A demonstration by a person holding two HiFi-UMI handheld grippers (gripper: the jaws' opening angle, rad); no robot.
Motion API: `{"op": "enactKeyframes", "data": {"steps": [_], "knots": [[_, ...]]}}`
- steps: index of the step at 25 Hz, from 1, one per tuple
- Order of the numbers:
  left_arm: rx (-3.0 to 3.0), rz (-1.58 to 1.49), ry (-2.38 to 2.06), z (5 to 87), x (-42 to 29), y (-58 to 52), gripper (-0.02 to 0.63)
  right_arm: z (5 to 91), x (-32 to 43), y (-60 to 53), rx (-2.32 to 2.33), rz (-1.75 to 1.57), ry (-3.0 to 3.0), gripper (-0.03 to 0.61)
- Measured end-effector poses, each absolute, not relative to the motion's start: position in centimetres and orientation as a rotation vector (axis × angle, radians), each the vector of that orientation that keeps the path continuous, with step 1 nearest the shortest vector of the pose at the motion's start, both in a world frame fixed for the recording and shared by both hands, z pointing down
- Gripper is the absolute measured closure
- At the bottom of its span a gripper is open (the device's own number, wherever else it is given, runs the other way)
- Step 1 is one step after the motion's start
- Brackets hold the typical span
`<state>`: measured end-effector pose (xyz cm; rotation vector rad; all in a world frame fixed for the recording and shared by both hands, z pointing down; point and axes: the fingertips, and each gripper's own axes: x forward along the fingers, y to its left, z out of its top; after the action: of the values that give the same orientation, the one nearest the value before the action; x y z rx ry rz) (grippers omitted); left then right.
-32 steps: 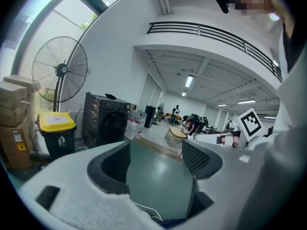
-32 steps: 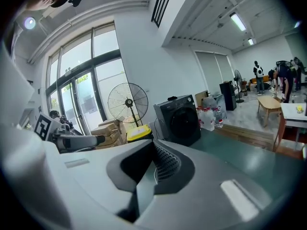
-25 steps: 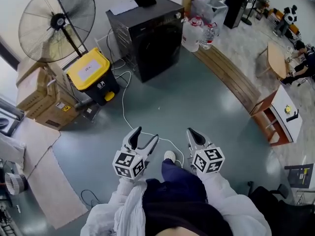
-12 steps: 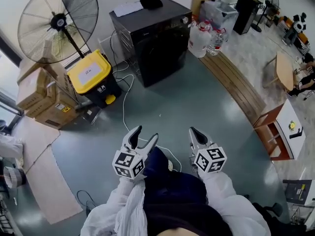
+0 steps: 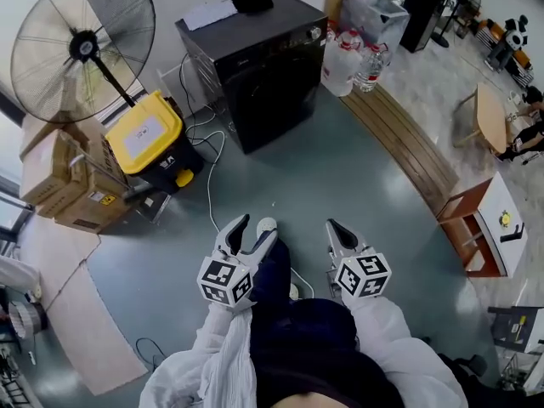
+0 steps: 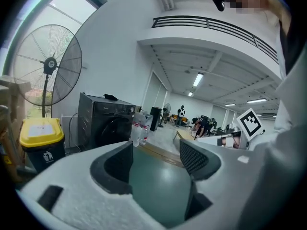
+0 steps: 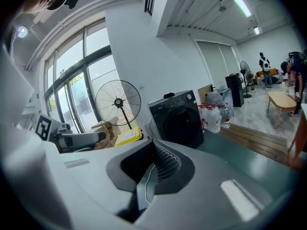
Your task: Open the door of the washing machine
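Observation:
The black washing machine (image 5: 259, 58) stands against the far wall with its round front door (image 5: 276, 83) closed. It also shows in the left gripper view as the washing machine (image 6: 108, 123) and in the right gripper view as the washing machine (image 7: 180, 119), well ahead of the jaws. My left gripper (image 5: 253, 230) hovers over the green floor, far short of the machine, with its jaws open and nothing between them. My right gripper (image 5: 337, 230) is level with it on the right, jaws shut and empty. A white shoe (image 5: 266, 226) shows beside the left gripper.
A yellow-lidded bin (image 5: 149, 134), cardboard boxes (image 5: 59, 177) and a large standing fan (image 5: 81, 41) are left of the machine. Water bottles (image 5: 344, 58) stand to its right. A white cable (image 5: 212, 177) trails across the floor. A wooden strip (image 5: 408, 143) and a cabinet (image 5: 476, 228) lie on the right.
The whole view has moved forward, so the machine sits a little nearer. The person's foot has stepped ahead beside the left gripper. Both grippers keep their spacing.

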<state>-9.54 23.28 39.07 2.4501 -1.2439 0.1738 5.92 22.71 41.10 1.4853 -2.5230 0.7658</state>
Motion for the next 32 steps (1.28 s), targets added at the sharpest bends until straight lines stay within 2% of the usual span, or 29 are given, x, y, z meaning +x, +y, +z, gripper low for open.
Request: {"op": "enactKeyframes", "data": {"steps": [19, 32], "knots": [[2.557, 0.169, -1.153, 36.7, -15.5, -8.4, 0.314, 38.7, 0.3, -8.2, 1.618, 0.709, -2.522, 0.569], [2.482, 0.303, -1.048, 42.4, -15.1, -14.9, 0.314, 42.0, 0.5, -13.6, 1.592, 0.815, -2.424, 0.569]]}}
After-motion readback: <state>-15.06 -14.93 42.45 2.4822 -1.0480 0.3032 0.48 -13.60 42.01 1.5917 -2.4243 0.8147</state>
